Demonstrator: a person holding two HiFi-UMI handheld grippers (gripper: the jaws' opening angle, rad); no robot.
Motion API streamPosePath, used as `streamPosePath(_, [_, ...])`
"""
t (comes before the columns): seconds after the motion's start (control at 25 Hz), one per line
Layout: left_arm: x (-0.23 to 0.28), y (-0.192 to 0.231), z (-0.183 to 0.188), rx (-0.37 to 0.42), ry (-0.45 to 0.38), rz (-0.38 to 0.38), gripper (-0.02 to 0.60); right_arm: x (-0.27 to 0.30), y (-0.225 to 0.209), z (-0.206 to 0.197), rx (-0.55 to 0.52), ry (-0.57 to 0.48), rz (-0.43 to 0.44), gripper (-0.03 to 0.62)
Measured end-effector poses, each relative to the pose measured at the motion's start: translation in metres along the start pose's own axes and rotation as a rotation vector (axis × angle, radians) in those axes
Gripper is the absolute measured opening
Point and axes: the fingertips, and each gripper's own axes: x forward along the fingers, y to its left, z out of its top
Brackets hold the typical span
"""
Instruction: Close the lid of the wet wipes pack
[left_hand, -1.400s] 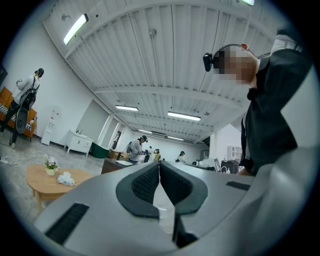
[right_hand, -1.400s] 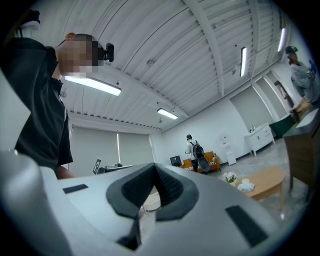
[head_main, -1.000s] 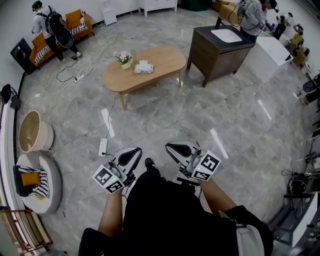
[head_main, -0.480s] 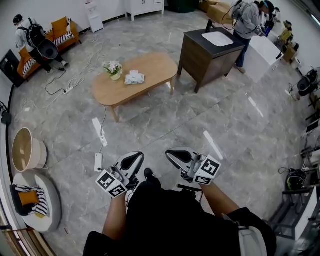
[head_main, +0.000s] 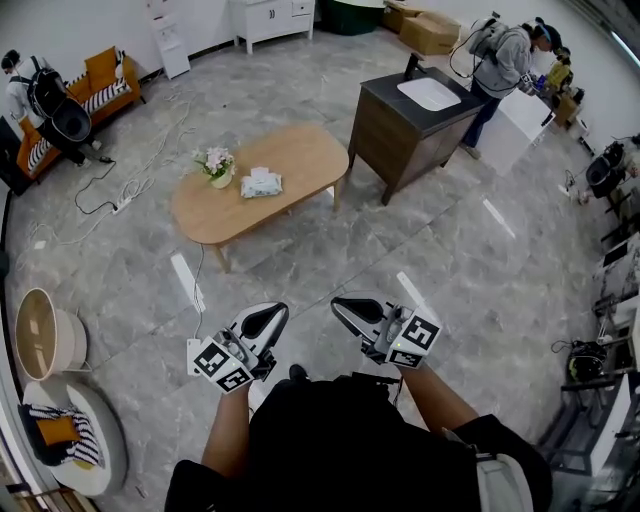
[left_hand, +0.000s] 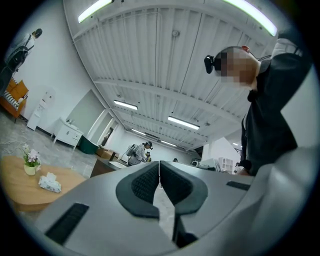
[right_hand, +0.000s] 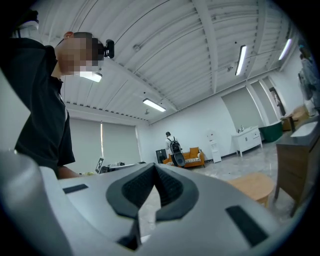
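The wet wipes pack (head_main: 261, 183) lies on an oval wooden coffee table (head_main: 290, 168) far ahead, beside a small pot of flowers (head_main: 217, 165). The left gripper view also catches the pack (left_hand: 50, 183) at its lower left. Both grippers are held close to my body, well short of the table. My left gripper (head_main: 271, 311) is shut with nothing in it, its pads (left_hand: 146, 182) pressed together. My right gripper (head_main: 337, 302) is shut and empty too, pads (right_hand: 167, 187) touching at the tips.
A dark cabinet with a white sink (head_main: 418, 118) stands right of the table. A power strip and cable (head_main: 195, 300) lie on the grey tiled floor ahead. A round basket (head_main: 40, 334) and cushion seat are at left. People stand at the far left and far right.
The view has shifted: the table and cabinet sit lower and nearer in the head view now. Both grippers stay shut at the same spot before my body.
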Motion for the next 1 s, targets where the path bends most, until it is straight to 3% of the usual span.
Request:
streamPosePath(0.2, [0.015, 0.04, 0.003, -0.034, 0.014, -0.028, 0.017, 0.022, -0.032, 0.005, 0.005, -0.008, -0.049, 0.011])
streamPosePath(0.56, [0.043, 0.101, 0.005, -0.062, 0.024, -0.008, 0.017, 0.058, -0.095, 0.019, 0.045, -0.043, -0.038, 0.011])
streamPosePath(0.8, [0.092, 0.158, 0.024, -0.031, 0.036, 0.011, 0.017, 0.088, -0.173, 0.02, 0.032, -0.026, -0.021, 0.011])
streamPosePath(1.0, [0.151, 0.204, 0.043, -0.009, 0.059, 0.016, 0.017, 0.102, -0.242, 0.05, 0.029, -0.048, 0.0, 0.011])
